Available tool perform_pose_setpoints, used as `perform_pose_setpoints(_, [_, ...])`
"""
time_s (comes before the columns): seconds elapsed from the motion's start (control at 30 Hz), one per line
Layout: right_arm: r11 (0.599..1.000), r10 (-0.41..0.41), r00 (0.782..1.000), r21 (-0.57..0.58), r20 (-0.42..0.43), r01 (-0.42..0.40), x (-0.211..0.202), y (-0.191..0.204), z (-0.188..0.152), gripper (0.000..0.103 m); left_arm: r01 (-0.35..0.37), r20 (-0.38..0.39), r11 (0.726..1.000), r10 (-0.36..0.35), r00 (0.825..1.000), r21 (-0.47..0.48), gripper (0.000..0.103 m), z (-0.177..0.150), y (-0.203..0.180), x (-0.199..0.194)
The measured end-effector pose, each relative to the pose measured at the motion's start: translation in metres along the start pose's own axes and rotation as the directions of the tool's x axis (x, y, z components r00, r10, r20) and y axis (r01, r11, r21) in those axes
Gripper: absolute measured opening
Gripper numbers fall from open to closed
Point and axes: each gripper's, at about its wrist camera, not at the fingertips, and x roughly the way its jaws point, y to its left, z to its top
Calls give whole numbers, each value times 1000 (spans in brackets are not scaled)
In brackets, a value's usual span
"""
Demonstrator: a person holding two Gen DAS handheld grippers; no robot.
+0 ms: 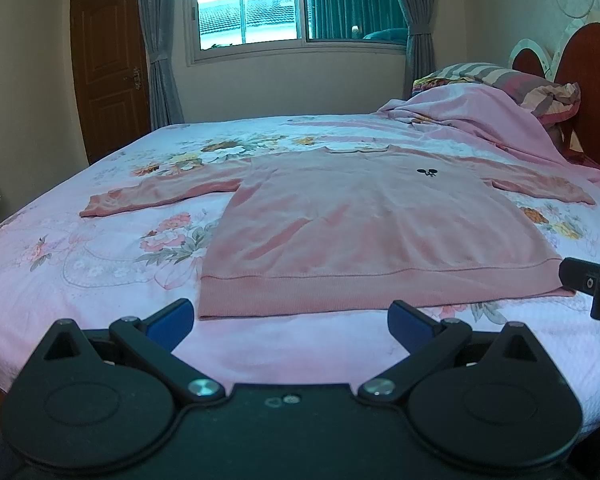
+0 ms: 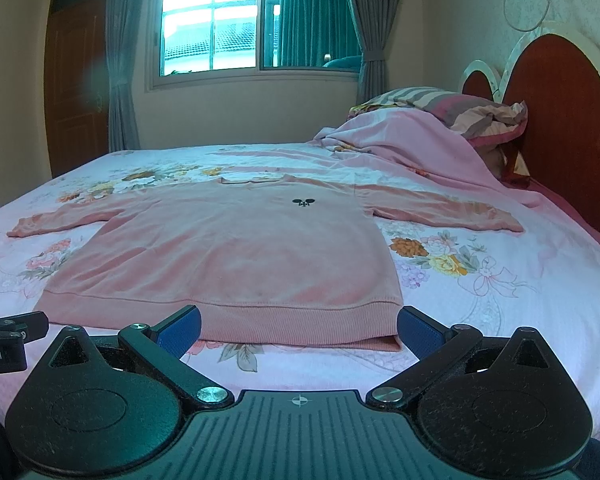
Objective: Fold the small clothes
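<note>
— Where is the sweater?

— The pink sweater (image 1: 352,232) lies flat on the bed (image 1: 80,264), face up, hem toward both cameras, collar toward the window (image 1: 300,4). Both sleeves are spread out sideways. A small black emblem (image 1: 426,172) sits on the chest.

— And the left hand-held gripper?

— The left hand-held gripper (image 1: 291,318) is just short of the hem, near the bed's front edge. Its blue pads (image 1: 170,322) stand wide apart, with nothing between them. It looks lined up with the sweater's left half; whether it touches the sheet I cannot tell.

— The right one?

— The right hand-held gripper (image 2: 299,326) is also spread wide and holds nothing. Its pads (image 2: 420,330) frame the right part of the hem, and the hem's right corner lies just beside the right pad. In the left view its black tip shows at the right edge, near that corner.

— What else is on the bed?

— A floral sheet under the sweater, a rumpled pink blanket (image 2: 412,148) toward the headboard (image 2: 560,120), and a striped pillow (image 2: 452,108) on top of it. A brown door (image 1: 108,60) stands left of the window, with grey curtains (image 1: 156,40) on both sides.
</note>
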Motion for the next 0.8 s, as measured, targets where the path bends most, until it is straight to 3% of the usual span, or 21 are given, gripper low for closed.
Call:
perform_pose_setpoints(0.13, [1000,-1,1000,-1,-1,1,0,0,0,103,21,-19,1000,-22,1000,-20,101,3,8,3])
perform_pose_setpoints(0.27, [1000,-4,1000,-15,12,4,7,-3,10,103,8,40,994,-4,999,-113,101,17,38,12])
perform_pose_setpoints(0.37, [1000,-2,999,-12,37,2,23,-6,25,103,4,61,991,4,998,-131,101,36,66,35])
perform_pose_setpoints(0.43, [1000,-1,998,-9,57,1,40,-5,39,103,-25,58,984,36,998,-175,101,51,91,60])
perform_pose_setpoints(0.47, [1000,0,998,-10,66,1,48,-4,46,103,-44,13,981,48,999,-189,101,54,99,74])
perform_pose_setpoints(0.53, [1000,6,997,-17,77,-5,68,0,62,103,-36,-9,972,35,999,-231,101,67,129,110])
perform_pose_setpoints(0.6, [999,12,996,-40,94,-9,90,6,77,103,-31,-32,961,23,999,-274,94,76,163,148])
perform_pose_setpoints(0.67, [997,9,994,-73,107,-1,112,12,89,103,-64,-2,932,68,998,-358,88,90,203,176])
perform_pose_setpoints(0.73, [995,-15,993,-98,115,27,139,16,103,103,-129,-52,893,118,992,-430,86,89,243,217])
perform_pose_setpoints(0.8, [992,-46,992,-108,116,58,168,18,115,103,-139,-77,857,116,990,-497,83,88,285,257])
